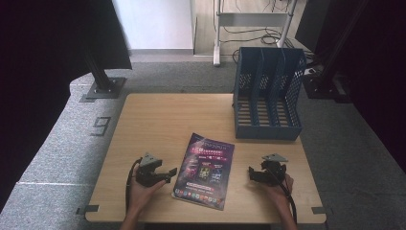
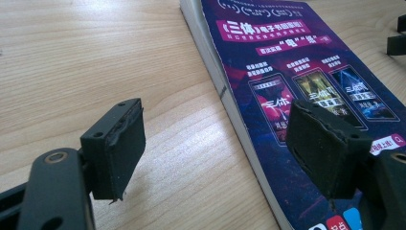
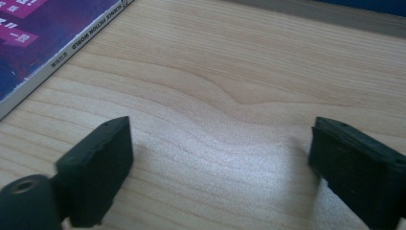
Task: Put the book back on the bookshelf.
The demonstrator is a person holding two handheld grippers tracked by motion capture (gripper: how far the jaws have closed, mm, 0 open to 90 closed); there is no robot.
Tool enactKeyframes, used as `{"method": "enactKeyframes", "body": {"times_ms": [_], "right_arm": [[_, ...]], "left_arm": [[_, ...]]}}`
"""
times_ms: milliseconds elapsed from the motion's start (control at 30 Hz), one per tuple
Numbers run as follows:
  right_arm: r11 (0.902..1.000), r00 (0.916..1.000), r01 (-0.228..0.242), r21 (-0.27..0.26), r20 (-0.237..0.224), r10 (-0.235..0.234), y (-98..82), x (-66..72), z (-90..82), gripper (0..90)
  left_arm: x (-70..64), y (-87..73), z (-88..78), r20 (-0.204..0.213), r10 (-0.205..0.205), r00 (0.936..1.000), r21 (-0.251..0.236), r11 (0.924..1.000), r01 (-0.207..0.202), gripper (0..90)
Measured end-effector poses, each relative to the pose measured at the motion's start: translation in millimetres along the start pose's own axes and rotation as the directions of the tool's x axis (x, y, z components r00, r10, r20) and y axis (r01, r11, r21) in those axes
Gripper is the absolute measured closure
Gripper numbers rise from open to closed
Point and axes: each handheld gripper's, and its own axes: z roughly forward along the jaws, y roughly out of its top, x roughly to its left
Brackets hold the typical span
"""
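Note:
A purple magazine lies flat on the wooden table, near its front edge. My left gripper rests on the table just left of the magazine, jaws open and pointing at it. In the left gripper view the magazine lies under the right pad, its left edge running between the two pads. My right gripper sits to the right of the magazine, open with nothing between its jaws. In the right gripper view bare wood lies between the pads and the magazine's spine crosses the upper left corner.
A blue slotted file rack stands at the back right of the table. Black stand bases sit on the grey carpet beyond the table, with a white frame and cables farther back.

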Motion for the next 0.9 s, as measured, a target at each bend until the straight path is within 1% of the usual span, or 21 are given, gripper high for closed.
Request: {"method": "enactKeyframes", "body": {"times_ms": [67,133,200,333,433,467,533,600,767,900], "right_arm": [[0.9999,0.9998,0.005,-0.012,0.017,-0.005,-0.1,1.9,-1.6,12.9],[0.9998,0.9999,0.003,-0.018,0.011,-0.003,0.8,3.2,-3.3,12.8],[0.9993,1.0000,-0.004,-0.038,0.002,0.004,1.7,4.5,-6.9,13.2],[0.9973,0.9993,-0.014,-0.073,-0.037,0.012,5.6,9.3,-14.8,14.4],[0.9952,0.9980,-0.015,-0.096,-0.063,0.009,9.7,15.8,-18.5,15.1],[0.9949,0.9974,-0.011,-0.100,-0.072,0.004,11.3,18.5,-18.5,15.0],[0.9946,0.9957,-0.006,-0.104,-0.093,-0.004,13.8,24.2,-17.8,15.0],[0.9943,0.9936,-0.004,-0.107,-0.113,-0.008,15.3,28.9,-16.4,15.1],[0.9939,0.9900,-0.006,-0.110,-0.141,-0.010,17.9,38.0,-12.6,15.8],[0.9940,0.9866,-0.003,-0.110,-0.162,-0.015,19.8,45.6,-9.2,16.4]], "left_arm": [[-0.8,0.3,2.2,0.003,0.001,1.0000,0.004,1.0000,-0.001,21.3],[-2.2,0.8,3.2,0.006,0.004,1.0000,0.007,1.0000,-0.004,21.3],[-3.6,1.4,3.3,0.011,0.006,0.9999,0.004,1.0000,-0.006,21.3],[-6.4,3.4,2.1,0.018,0.006,0.9998,-0.005,1.0000,-0.006,21.4],[-11.2,7.3,3.5,0.044,-0.010,0.9990,-0.026,0.9996,0.011,22.3],[-14.0,8.9,4.7,0.046,-0.001,0.9990,-0.026,0.9996,0.002,22.1],[-18.5,11.1,7.1,0.050,0.014,0.9986,-0.028,0.9995,-0.013,21.9],[-20.2,12.5,8.7,0.050,0.022,0.9985,-0.026,0.9995,-0.020,21.7],[-18.4,13.4,8.8,0.044,0.014,0.9989,-0.030,0.9995,-0.012,21.8],[-18.1,13.5,9.7,0.041,0.015,0.9991,-0.026,0.9996,-0.014,21.8]]}}
